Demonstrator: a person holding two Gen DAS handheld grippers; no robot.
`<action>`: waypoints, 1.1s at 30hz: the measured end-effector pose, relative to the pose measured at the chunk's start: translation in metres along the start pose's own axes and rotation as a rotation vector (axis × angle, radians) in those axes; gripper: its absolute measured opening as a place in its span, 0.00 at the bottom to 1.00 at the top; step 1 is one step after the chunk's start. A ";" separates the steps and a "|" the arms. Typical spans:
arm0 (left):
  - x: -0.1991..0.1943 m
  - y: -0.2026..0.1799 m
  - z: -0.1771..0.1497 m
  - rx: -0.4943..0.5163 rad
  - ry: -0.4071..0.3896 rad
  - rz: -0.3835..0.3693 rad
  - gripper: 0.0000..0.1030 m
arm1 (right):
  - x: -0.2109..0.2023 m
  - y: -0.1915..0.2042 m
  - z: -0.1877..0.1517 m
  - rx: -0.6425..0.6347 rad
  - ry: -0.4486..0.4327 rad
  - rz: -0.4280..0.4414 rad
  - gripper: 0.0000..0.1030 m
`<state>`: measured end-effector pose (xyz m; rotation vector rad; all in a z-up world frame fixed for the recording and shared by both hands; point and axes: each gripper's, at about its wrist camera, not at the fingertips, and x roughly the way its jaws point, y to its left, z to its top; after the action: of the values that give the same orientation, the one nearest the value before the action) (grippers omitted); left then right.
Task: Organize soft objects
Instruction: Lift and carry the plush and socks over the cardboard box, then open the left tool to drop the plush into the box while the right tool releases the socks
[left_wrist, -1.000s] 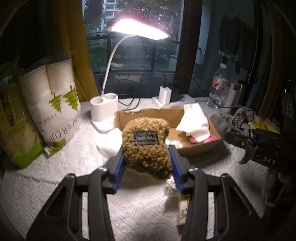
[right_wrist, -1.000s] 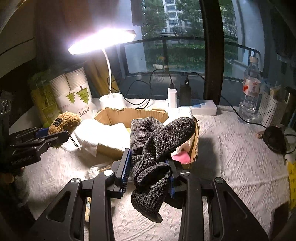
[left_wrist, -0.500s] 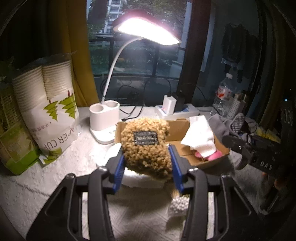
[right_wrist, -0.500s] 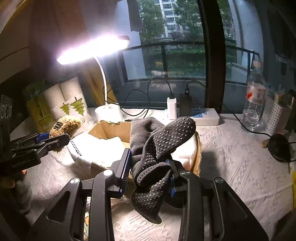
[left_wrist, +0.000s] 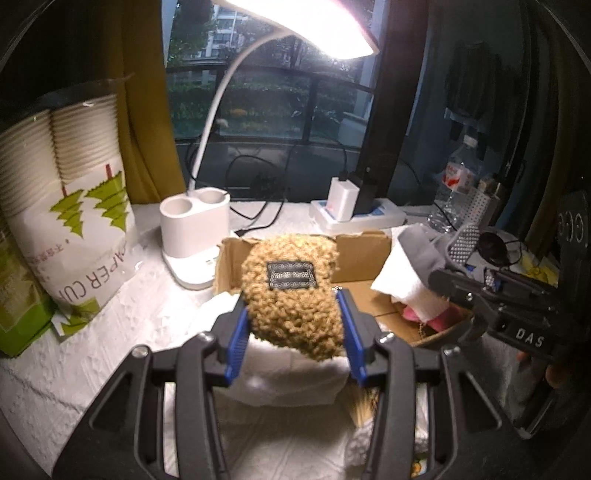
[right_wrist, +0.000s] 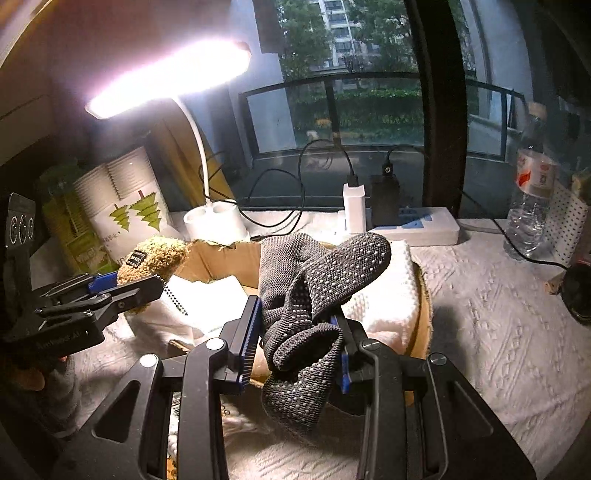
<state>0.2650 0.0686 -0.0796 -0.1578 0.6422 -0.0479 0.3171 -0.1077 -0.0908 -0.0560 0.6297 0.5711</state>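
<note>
My left gripper (left_wrist: 293, 325) is shut on a fuzzy tan plush (left_wrist: 291, 295) with a dark label, held above the near left edge of an open cardboard box (left_wrist: 364, 251). It also shows in the right wrist view (right_wrist: 155, 258). My right gripper (right_wrist: 297, 332) is shut on a dark grey dotted sock (right_wrist: 314, 291), held over the box (right_wrist: 218, 260). White cloths (left_wrist: 406, 284) and a pink item (left_wrist: 439, 315) lie in the box. A white cloth (left_wrist: 291, 373) hangs over the box's near edge.
A lit white desk lamp (left_wrist: 195, 232) stands behind the box. A bag of paper cups (left_wrist: 62, 184) is at the left. A power strip with chargers (right_wrist: 402, 221) and a water bottle (right_wrist: 528, 199) are at the back. A white textured cloth (right_wrist: 498, 314) covers the table.
Both grippers have moved forward and up toward the box with their loads. The plush now hangs over the box's near edge, and the sock is over the box.
</note>
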 end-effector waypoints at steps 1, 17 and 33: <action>0.003 0.000 0.000 -0.002 0.006 -0.001 0.45 | 0.003 0.000 0.000 0.000 0.003 0.001 0.35; 0.030 0.004 0.002 -0.032 0.074 -0.017 0.54 | 0.032 -0.006 -0.001 0.028 0.054 0.016 0.40; -0.004 0.004 0.001 -0.053 0.019 -0.018 0.73 | 0.000 0.009 0.001 0.001 0.008 -0.008 0.52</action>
<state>0.2626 0.0731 -0.0776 -0.2143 0.6611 -0.0499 0.3128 -0.1004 -0.0893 -0.0598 0.6374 0.5626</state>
